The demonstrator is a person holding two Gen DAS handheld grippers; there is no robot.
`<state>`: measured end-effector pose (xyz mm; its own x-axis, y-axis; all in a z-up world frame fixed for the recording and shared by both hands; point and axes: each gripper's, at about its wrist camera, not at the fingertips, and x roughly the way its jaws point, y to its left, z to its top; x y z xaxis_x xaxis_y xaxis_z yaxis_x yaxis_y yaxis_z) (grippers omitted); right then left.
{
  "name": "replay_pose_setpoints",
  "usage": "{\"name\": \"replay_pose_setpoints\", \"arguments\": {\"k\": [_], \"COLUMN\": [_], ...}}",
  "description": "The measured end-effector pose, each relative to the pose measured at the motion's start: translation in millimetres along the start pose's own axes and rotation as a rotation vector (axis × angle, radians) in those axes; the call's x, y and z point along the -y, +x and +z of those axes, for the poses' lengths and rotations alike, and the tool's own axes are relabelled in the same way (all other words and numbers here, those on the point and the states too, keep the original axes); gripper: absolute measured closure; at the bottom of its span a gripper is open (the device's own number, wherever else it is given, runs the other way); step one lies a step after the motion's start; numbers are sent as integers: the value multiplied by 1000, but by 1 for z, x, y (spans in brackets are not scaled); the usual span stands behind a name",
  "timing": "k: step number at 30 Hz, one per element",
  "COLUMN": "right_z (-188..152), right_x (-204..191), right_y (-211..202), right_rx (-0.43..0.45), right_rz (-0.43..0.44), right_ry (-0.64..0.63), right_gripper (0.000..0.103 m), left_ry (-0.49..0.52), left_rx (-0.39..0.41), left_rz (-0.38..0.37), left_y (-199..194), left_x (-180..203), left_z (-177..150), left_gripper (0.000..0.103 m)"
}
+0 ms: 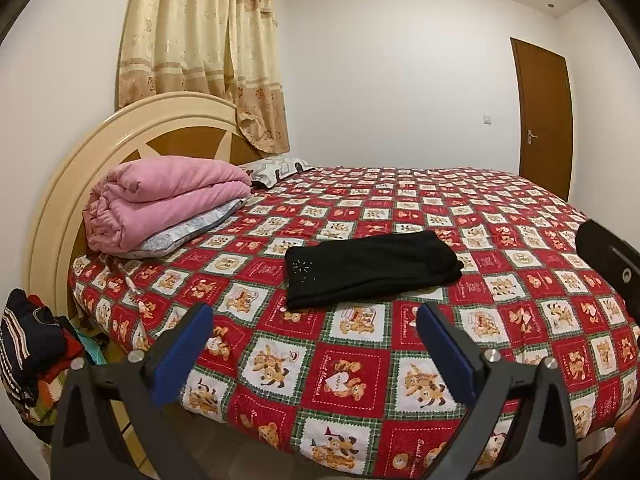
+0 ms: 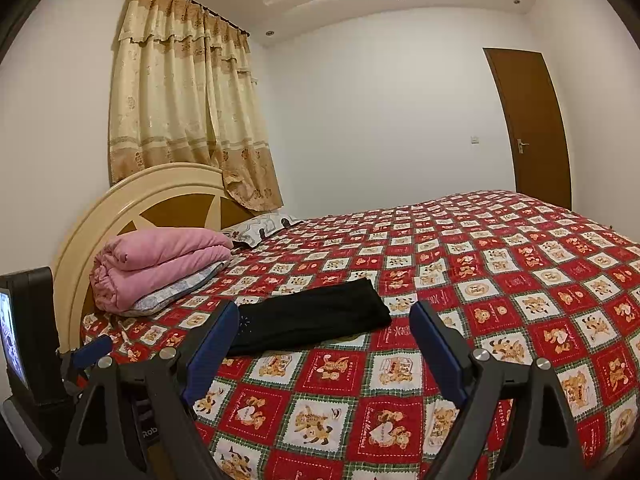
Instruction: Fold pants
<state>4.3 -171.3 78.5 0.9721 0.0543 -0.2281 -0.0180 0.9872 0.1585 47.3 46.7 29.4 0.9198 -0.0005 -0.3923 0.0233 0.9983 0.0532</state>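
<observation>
Black pants (image 1: 370,268) lie folded into a flat rectangle on the red patchwork bedspread (image 1: 400,380), near the bed's front edge. They also show in the right wrist view (image 2: 312,316). My left gripper (image 1: 314,316) is open and empty, held back over the bed's front edge, short of the pants. My right gripper (image 2: 324,314) is open and empty, also short of the pants, to the right of the left one. The left gripper's body shows at the left edge of the right wrist view (image 2: 28,340).
A folded pink blanket (image 1: 160,204) sits on pillows by the curved headboard (image 1: 80,184). A pile of clothes (image 1: 28,352) lies beside the bed at the left. A curtain (image 1: 200,52) hangs behind; a brown door (image 1: 544,116) is at the far right.
</observation>
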Motion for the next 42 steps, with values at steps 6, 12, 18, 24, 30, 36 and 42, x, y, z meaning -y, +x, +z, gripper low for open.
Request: {"name": "replay_pose_setpoints", "arguments": {"k": [6,12,18,24,30,36,42], "right_z": [0,0,0,0,0,-1,-2], "right_x": [0,1,0,0,0,0,0], "right_y": [0,0,0,0,0,0,0], "right_rx": [0,0,0,-1,-4,-2,-3], "right_rz": [0,0,1,0,0,-3,-3], "right_ry": [-1,2,-1,0,-3,1,1], "right_gripper": [15,15,15,15,15,15,15], "left_ry": [10,12,11,12,13,11,22], "left_rx": [2,4,3,3,3,6,7], "left_rz": [7,7,10,9,21,32,51], "left_y": [-1,-2,-2,-2,-3,-5,-3], "left_x": [2,1,0,-1,-4,-5,-3], "left_z": [1,1,1,1,2,2,3], "left_gripper": [0,0,0,0,0,0,0]}}
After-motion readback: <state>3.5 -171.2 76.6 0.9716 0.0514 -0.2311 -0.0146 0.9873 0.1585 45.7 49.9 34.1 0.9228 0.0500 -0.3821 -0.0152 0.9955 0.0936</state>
